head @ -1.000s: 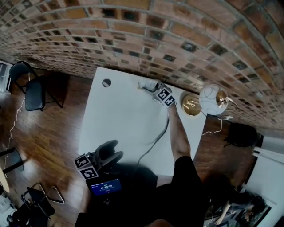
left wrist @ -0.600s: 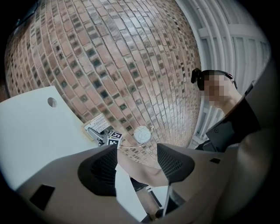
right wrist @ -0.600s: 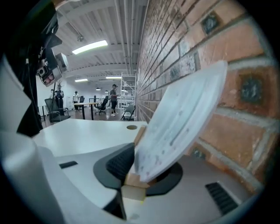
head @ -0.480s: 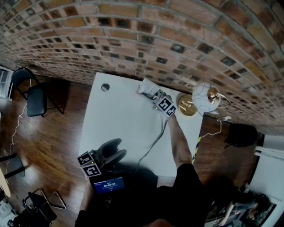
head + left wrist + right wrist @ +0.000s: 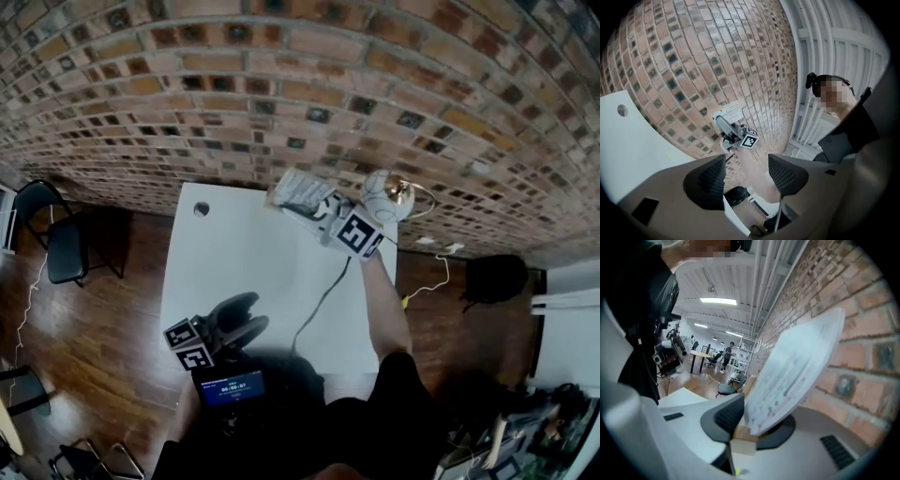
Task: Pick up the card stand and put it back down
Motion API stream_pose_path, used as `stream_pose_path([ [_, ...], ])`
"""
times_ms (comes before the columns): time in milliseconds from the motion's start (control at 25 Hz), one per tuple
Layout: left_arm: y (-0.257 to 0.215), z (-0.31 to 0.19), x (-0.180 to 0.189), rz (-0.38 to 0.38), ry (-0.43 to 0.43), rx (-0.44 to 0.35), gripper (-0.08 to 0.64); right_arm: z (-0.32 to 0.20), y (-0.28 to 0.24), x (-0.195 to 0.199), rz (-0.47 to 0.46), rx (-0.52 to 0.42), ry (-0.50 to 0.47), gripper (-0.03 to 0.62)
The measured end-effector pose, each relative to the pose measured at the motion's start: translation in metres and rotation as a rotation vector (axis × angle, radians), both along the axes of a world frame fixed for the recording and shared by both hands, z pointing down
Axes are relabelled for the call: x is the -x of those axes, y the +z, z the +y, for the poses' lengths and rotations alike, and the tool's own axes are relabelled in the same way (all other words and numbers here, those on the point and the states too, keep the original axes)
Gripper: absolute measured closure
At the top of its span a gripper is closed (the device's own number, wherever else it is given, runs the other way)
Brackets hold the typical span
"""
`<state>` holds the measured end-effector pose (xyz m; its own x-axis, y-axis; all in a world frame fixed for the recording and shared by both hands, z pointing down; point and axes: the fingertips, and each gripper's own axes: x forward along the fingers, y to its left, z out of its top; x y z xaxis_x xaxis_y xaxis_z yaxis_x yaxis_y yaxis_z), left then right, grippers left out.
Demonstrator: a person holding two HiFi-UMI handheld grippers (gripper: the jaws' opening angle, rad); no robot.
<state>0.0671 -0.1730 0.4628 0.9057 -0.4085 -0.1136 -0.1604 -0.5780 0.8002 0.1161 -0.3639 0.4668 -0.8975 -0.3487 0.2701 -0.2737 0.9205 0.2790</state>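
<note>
Card stand — pale printed card, wooden base, in right gripper

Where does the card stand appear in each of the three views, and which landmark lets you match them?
Head view: card stand at upper middle, held above the white table by the right gripper.
Left gripper view: card stand small, at centre.
Right gripper view: card stand large, centre right, clamped between the jaws.
Shared landmark: the brick wall behind it.

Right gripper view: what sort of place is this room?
Likely a loft-style workshop or lab: bare brick wall, white table on a wood floor, and distant work tables under ceiling strip lights.
</note>
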Motion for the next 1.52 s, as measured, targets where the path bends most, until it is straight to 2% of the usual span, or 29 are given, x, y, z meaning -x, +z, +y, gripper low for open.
stream_pose_path([
  [160, -0.016, 0.009, -0.009, 0.023, 0.024, -0.043, 0.290, 0.026, -0.049, -0.001, 0.028, -0.010, -0.029, 0.506],
  [400, -0.031, 0.021, -0.009, 0.041, 0.025, -0.081, 0.290, 0.054, -0.074, 0.008, 0.039, 0.122, -0.069, 0.506],
  [520, -0.035, 0.028, -0.007, 0.042, 0.022, -0.097, 0.290, 0.065, -0.074, 0.013, 0.042, 0.157, -0.084, 0.506],
  [680, -0.040, 0.037, -0.005, 0.037, 0.012, -0.123, 0.290, 0.075, -0.073, 0.019, 0.055, 0.157, -0.102, 0.506],
  [880, -0.046, 0.052, -0.008, -0.013, 0.014, -0.177, 0.290, 0.088, -0.075, 0.023, 0.045, 0.161, -0.125, 0.506],
  [1280, -0.054, 0.067, -0.008, 0.020, -0.020, -0.164, 0.290, 0.110, -0.078, 0.017, 0.018, 0.161, -0.141, 0.508],
  [1520, -0.055, 0.083, -0.009, 0.013, -0.008, -0.166, 0.290, 0.125, -0.077, 0.010, 0.011, 0.162, -0.120, 0.508],
])
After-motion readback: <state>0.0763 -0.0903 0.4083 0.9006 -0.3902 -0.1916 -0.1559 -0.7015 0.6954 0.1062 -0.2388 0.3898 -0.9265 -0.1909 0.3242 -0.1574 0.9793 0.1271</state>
